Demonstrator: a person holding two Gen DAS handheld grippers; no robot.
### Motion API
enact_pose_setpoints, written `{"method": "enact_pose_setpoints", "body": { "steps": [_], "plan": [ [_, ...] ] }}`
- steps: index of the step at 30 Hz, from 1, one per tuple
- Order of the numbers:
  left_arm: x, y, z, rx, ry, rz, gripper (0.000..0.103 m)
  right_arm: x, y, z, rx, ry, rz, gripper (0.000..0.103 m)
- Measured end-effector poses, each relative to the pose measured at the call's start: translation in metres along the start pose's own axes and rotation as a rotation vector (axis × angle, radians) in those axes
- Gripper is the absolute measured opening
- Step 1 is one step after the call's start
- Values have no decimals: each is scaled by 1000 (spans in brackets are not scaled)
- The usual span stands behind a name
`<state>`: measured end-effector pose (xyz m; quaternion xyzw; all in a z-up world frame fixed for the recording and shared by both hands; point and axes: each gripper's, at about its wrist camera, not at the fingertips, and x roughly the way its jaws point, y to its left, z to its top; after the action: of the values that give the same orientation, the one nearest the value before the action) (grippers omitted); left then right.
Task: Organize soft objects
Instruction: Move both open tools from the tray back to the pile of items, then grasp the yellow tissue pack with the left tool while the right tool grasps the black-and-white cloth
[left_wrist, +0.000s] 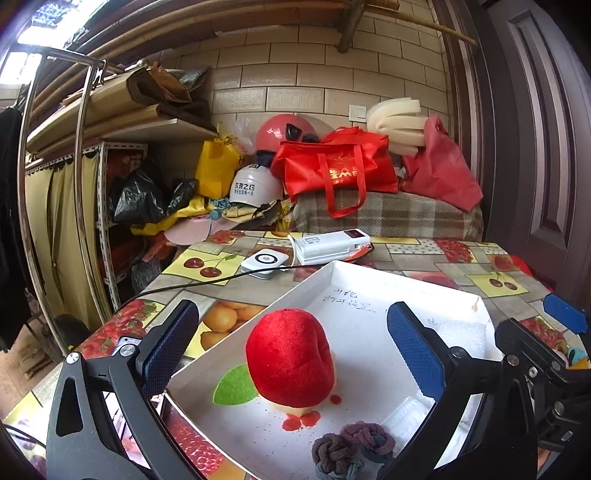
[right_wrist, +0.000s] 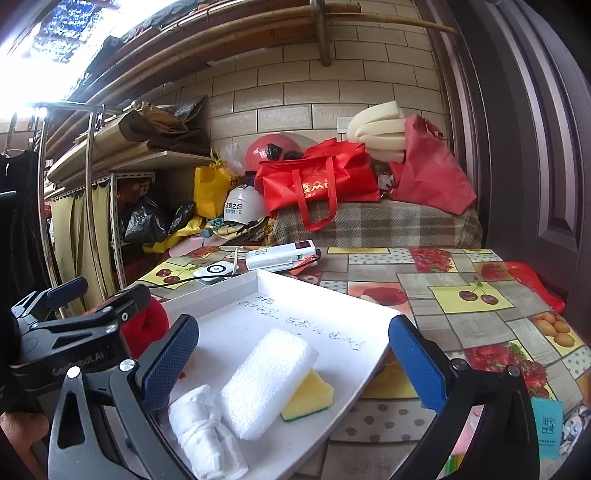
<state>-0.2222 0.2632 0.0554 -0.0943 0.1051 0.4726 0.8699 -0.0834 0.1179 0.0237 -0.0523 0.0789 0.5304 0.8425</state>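
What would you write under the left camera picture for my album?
Open left gripper around a red plush apple in a white tray.

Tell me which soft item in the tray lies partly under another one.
The yellow sponge: it is wedged beneath the white foam block, with only one end showing. The rolled white cloth lies beside the block, uncovered.

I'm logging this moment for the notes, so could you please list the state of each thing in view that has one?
left gripper: jaws open, empty
right gripper: jaws open, empty
red peach sponge: upright in the tray
white tray: open, on the table
white foam block: leaning on the yellow sponge
white cloth: rolled up
knotted rope toy: lying in the tray
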Motion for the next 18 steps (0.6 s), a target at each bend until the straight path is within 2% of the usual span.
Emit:
{"method": "enact_pose_setpoints", "body": {
  "steps": [4, 7, 9, 12, 13, 15, 18],
  "plan": [
    [-6, -7, -3, 11, 8, -63, 103, -18, -6, -5, 5, 1, 26, 103],
    [-15, -21, -7, 29, 19, -147, 103, -46, -23, -8, 26, -53, 31, 103],
    [-23, -40, -9, 66, 24, -226, 103, -68, -48, -9, 43, -102, 2, 103],
    [-37, -73, -14, 151, 33, -358, 103, -91, -90, -12, 61, -125, -81, 103],
    [-43, -89, -17, 192, 48, -430, 103, -97, -107, -13, 68, -113, -107, 103],
    [-51, -115, -21, 258, 72, -517, 103, -103, -145, -17, 96, -54, -144, 103],
    [-64, -163, -30, 408, 88, -600, 103, -115, -208, -24, 219, 38, -216, 103]
  ]
}}
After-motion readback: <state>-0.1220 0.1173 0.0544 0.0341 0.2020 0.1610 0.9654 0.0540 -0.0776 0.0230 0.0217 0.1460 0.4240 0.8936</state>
